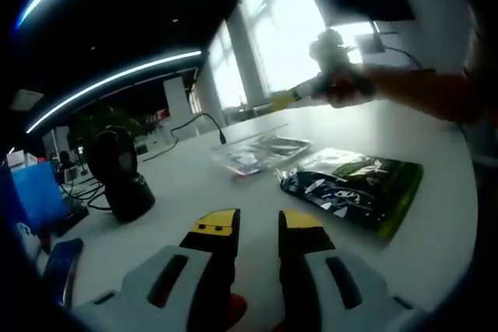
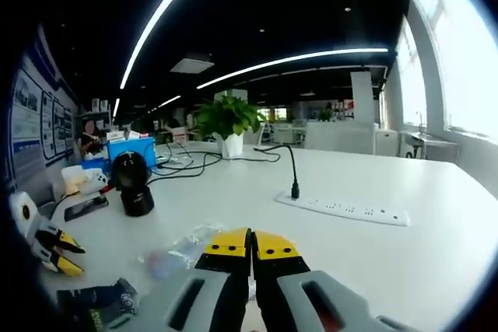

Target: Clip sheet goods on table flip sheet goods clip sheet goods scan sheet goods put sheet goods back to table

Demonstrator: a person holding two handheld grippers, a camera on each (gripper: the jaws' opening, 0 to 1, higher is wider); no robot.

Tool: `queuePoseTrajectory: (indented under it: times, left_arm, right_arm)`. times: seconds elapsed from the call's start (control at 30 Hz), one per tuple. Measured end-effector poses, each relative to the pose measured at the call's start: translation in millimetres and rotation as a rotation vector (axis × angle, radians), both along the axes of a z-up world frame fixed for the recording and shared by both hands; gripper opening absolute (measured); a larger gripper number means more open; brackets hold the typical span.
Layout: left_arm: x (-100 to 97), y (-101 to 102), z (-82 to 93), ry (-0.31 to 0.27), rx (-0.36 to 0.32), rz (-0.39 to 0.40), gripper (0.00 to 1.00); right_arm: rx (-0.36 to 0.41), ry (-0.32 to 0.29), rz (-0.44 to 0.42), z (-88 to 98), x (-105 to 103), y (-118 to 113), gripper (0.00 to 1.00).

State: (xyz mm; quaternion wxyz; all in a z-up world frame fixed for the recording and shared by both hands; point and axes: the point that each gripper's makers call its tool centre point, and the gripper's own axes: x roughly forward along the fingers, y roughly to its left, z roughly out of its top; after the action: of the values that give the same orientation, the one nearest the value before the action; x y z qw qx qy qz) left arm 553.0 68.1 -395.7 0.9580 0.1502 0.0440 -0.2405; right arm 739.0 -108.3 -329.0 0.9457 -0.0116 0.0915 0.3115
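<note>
In the left gripper view the left gripper (image 1: 259,227) hovers over the white table (image 1: 436,153), its yellow-tipped jaws a little apart and empty. Ahead and to their right lie the sheet goods: a clear glossy packet (image 1: 261,153), then a dark green one (image 1: 354,186), both flat. In the right gripper view the right gripper (image 2: 251,245) has its jaws pressed together, nothing visible between them, a clear packet (image 2: 177,253) just left

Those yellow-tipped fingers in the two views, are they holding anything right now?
No. The left gripper is open above the white table with nothing between its fingers. The right gripper is shut with nothing between them.
</note>
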Motion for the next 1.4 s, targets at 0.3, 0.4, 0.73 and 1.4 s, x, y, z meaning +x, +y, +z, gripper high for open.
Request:
queuePoseTrajectory:
  times: [0.3, 0.4, 0.73, 1.4]
  left_arm:
    - [-0.2, 1, 0.7, 0.000, 0.006, 0.006, 0.13]
    - [0.0, 1, 0.4, 0.000, 0.010, 0.008, 0.13]
    - [-0.9, -1, 0.4, 0.001, 0.014, -0.001, 0.13]
    - [-1.4, 0, 1.5, -0.003, 0.007, 0.010, 0.13]
  right_arm:
    - [0.007, -0.063, 0.031, 18.2, -35, -5, 0.00]
    - [0.017, -0.072, 0.037, 20.7, -45, -9, 0.00]
    - [0.015, -0.104, 0.039, 25.8, -80, -21, 0.00]
    - [-0.018, -0.088, 0.041, 7.8, -121, -43, 0.00]
